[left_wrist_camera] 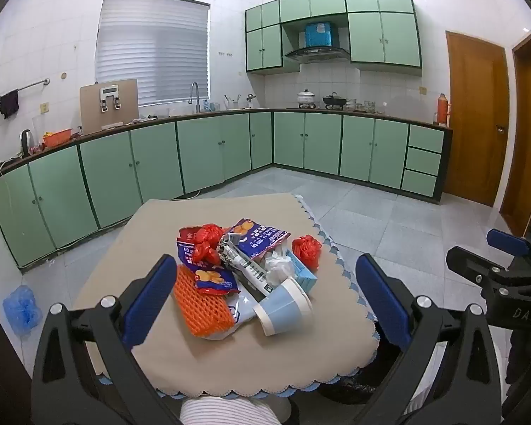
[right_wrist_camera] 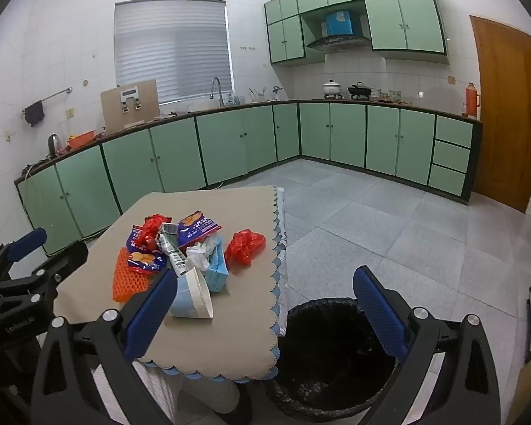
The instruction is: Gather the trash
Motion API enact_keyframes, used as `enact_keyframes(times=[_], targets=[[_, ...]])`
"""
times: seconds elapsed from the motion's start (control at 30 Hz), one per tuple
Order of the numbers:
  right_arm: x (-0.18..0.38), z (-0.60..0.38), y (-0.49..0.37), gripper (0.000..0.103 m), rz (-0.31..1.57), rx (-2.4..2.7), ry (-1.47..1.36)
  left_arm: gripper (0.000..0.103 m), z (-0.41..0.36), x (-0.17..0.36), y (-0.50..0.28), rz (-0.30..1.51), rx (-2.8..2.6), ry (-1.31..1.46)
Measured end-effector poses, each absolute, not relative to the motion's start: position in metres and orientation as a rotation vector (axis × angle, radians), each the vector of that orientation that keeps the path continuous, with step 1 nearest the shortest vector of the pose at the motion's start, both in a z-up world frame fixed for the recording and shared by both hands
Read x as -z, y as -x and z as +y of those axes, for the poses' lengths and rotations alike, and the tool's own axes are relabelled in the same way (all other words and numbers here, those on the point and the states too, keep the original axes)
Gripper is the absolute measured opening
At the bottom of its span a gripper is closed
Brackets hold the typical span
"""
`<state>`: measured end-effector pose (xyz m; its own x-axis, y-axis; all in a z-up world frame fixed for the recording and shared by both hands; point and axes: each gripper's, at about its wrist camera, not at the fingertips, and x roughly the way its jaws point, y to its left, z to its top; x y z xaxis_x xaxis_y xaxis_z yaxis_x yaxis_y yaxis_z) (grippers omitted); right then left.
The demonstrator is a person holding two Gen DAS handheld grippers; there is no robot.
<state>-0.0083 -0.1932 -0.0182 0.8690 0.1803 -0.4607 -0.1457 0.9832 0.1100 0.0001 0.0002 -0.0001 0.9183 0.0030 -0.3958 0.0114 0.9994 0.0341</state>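
A pile of trash lies on a small table with a beige cloth (left_wrist_camera: 230,361) (right_wrist_camera: 237,340). It holds an orange foam net (left_wrist_camera: 201,304) (right_wrist_camera: 127,278), a tipped blue paper cup (left_wrist_camera: 283,308) (right_wrist_camera: 191,297), blue snack wrappers (left_wrist_camera: 258,239) (right_wrist_camera: 196,226), a light blue carton (right_wrist_camera: 217,271) and red plastic bags (left_wrist_camera: 306,249) (right_wrist_camera: 246,244). My left gripper (left_wrist_camera: 265,294) is open, above the near side of the pile, holding nothing. My right gripper (right_wrist_camera: 265,311) is open and empty, over the table's right edge and a black-lined trash bin (right_wrist_camera: 332,354) on the floor.
Green kitchen cabinets (right_wrist_camera: 230,141) run along the far walls. A wooden door (right_wrist_camera: 506,106) stands at the right. A blue bag (left_wrist_camera: 19,310) lies on the floor left of the table. Grey floor tiles (right_wrist_camera: 389,219) stretch beyond the table.
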Motion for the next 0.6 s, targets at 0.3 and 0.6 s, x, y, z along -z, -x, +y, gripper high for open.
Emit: enact_keyframes(times=[0.3,0.6], targets=[[0.0189,-0.1945,0.0076,0.097,0.491,-0.171,-0.077,0.098,0.0003,0.0002,0.0000,0.407,0.004,-0.032],[0.0197,-0.1953,0.0062,0.097,0.492,-0.170,-0.079,0.098,0.0032,0.0017,-0.0019,0.406,0.003,-0.032]])
